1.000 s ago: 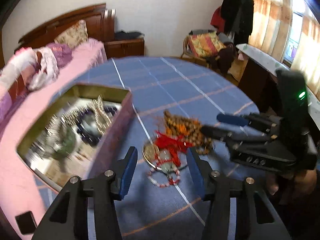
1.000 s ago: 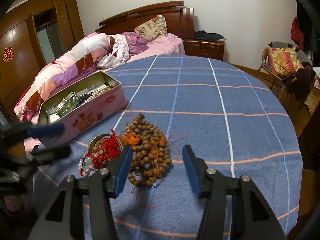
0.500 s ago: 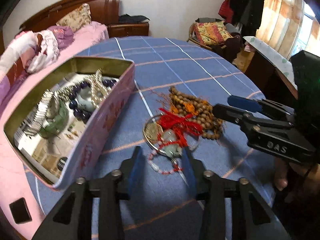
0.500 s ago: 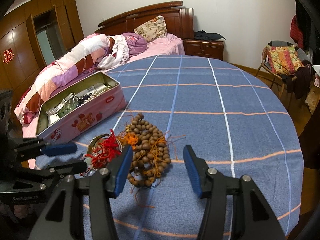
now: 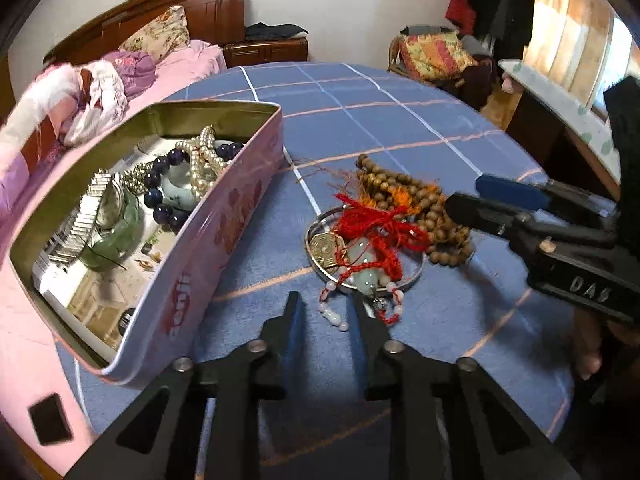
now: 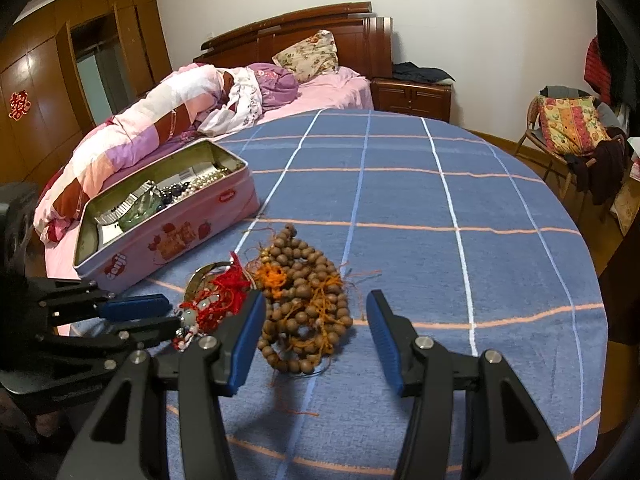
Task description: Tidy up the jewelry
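Half-hidden bangle (image 5: pixel 414 276), tin's (image 5: pixel 224 216) contents jumbled

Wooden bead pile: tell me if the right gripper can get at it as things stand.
Probably yes. The wooden bead pile lies just ahead of the right gripper, whose jaws stand open with nothing between them. The red cord tangle touches the pile's left edge and might come along.

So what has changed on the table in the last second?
The left tool came closer to the white-and-red bead bracelet and its jaws have just been closing, now narrow with the bracelet's end between them; a firm grip cannot be told. The right tool stayed open above the wooden beads. The pink tin and the jewelry pile did not move.
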A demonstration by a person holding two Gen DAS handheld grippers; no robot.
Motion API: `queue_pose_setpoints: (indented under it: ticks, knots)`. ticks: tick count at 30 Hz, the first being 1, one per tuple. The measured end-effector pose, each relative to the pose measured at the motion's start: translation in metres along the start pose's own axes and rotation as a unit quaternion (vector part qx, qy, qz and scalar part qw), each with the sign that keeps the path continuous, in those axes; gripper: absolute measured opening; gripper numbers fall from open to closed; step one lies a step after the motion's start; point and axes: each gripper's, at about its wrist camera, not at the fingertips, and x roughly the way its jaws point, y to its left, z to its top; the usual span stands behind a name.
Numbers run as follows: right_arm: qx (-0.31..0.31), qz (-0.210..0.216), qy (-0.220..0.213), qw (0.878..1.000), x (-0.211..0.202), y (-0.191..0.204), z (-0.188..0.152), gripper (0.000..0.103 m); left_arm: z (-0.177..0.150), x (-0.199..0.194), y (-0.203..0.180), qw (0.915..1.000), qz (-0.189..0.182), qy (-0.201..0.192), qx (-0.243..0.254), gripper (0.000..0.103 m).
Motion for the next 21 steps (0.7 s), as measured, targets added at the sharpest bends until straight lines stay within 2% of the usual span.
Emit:
queue_pose_setpoints:
  ticks: [1,3,8,11,13,16,21]
  knots:
    - [0.001,0.0,0.0,1.0,0.0,0.0,0.0,0.056,0.0,0.0,-0.001,1.0,-0.001,-0.001,0.005,0.011]
    - [0.0,-0.001,0.0,1.0,0.001,0.001,0.0,0.056,-0.001,0.001,-0.002,0.9999,0.003,-0.005,0.016,0.006]
    - [-0.003,0.001,-0.002,1.0,-0.001,0.002,0.001,0.056,0.001,-0.001,-0.002,0.9998,-0.002,-0.009,0.02,0.004]
    - [0.003,-0.001,-0.008,1.0,-0.004,-0.002,0.001,0.056,0.006,-0.022,0.003,0.9989,-0.01,-0.046,0.008,0.004]
    - [0.007,-0.003,-0.009,1.0,-0.004,-0.003,0.001,0.056,0.015,-0.05,0.006,0.996,-0.012,-0.088,0.004,0.004]
    - [0.007,-0.003,-0.008,1.0,-0.003,-0.002,0.001,0.056,0.029,-0.079,0.013,0.9915,-0.011,-0.13,-0.002,0.004]
    - [-0.001,0.0,-0.007,1.0,-0.003,0.003,0.001,0.056,0.043,-0.109,0.019,0.9841,-0.011,-0.177,-0.007,0.004]
